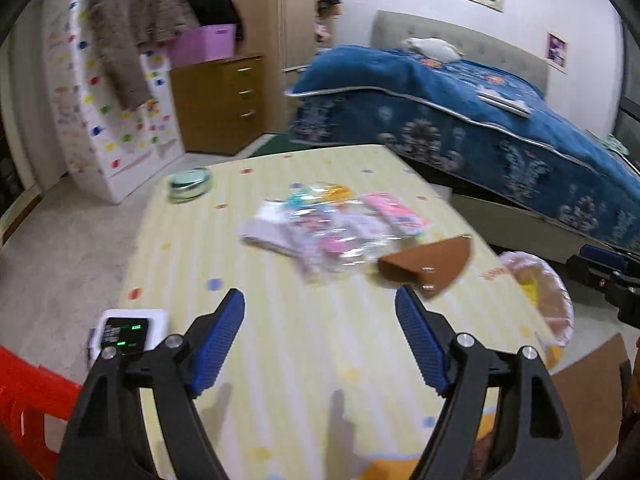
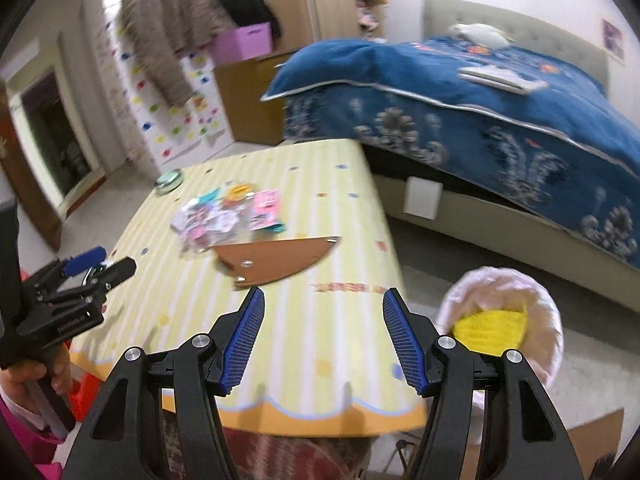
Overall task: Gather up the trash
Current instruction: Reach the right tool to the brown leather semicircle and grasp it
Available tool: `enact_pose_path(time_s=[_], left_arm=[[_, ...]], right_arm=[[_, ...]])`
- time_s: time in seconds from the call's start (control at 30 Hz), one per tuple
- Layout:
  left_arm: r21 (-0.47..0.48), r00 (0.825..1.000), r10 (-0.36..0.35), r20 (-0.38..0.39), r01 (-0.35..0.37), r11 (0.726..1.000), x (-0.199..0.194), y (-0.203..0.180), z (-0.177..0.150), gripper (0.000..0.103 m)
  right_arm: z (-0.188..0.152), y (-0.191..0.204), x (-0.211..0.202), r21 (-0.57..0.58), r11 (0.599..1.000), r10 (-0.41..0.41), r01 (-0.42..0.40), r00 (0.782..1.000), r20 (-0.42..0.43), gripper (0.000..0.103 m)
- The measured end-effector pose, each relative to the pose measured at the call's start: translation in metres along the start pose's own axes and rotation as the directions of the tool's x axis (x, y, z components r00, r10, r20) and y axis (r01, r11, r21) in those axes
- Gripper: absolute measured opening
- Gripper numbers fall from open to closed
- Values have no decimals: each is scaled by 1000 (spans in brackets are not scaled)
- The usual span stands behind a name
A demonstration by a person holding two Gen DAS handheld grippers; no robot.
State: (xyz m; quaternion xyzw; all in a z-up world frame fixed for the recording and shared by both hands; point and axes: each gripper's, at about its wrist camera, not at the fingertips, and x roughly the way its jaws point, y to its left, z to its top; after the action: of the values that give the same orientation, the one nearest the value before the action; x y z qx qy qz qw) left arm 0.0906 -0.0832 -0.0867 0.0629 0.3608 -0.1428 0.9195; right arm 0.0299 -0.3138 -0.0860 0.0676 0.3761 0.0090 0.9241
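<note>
A heap of clear and pink plastic wrappers (image 1: 332,228) (image 2: 228,216) lies in the middle of the yellow striped table (image 1: 280,344) (image 2: 320,272). A brown fan-shaped leather piece (image 1: 428,264) (image 2: 276,258) lies beside the heap, nearer me. A bin lined with a pale bag (image 2: 508,312) (image 1: 540,288) stands on the floor right of the table, with something yellow inside. My left gripper (image 1: 320,304) hovers open over the table's near part, empty. My right gripper (image 2: 323,304) is open and empty above the table's near right corner. The left gripper also shows at the left edge of the right wrist view (image 2: 92,268).
A glass ashtray (image 1: 190,184) (image 2: 170,180) sits at the table's far left. A bed with a blue cover (image 1: 480,120) stands behind the table. A red stool (image 1: 28,400) and a small device (image 1: 124,332) are at the near left. Cardboard (image 1: 592,380) lies on the floor by the bin.
</note>
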Motion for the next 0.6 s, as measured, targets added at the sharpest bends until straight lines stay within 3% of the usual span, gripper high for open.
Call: enact_pose_path(time_s=[0.07,0.33,0.4,0.6], left_arm=[[-29,1000,22,-5,-23,999,2,17,-1,76],[-85,998,67,-23,-68,994,18,50,2,76],[-88,998,65,-26,-67,994,23,53,3,76],[-94,997,70,-31,-73,993,36,56,10,76]], right_arm=[[5,10,12,-18,1000,14,-15,1000,-12,60],[25,25,71,-61,998,6,-10,998,-63,18],[31,22,89,-57,998,-2,-3,996,-86,14],[47,15,126,-35,999,-17,13,993,-114,13]])
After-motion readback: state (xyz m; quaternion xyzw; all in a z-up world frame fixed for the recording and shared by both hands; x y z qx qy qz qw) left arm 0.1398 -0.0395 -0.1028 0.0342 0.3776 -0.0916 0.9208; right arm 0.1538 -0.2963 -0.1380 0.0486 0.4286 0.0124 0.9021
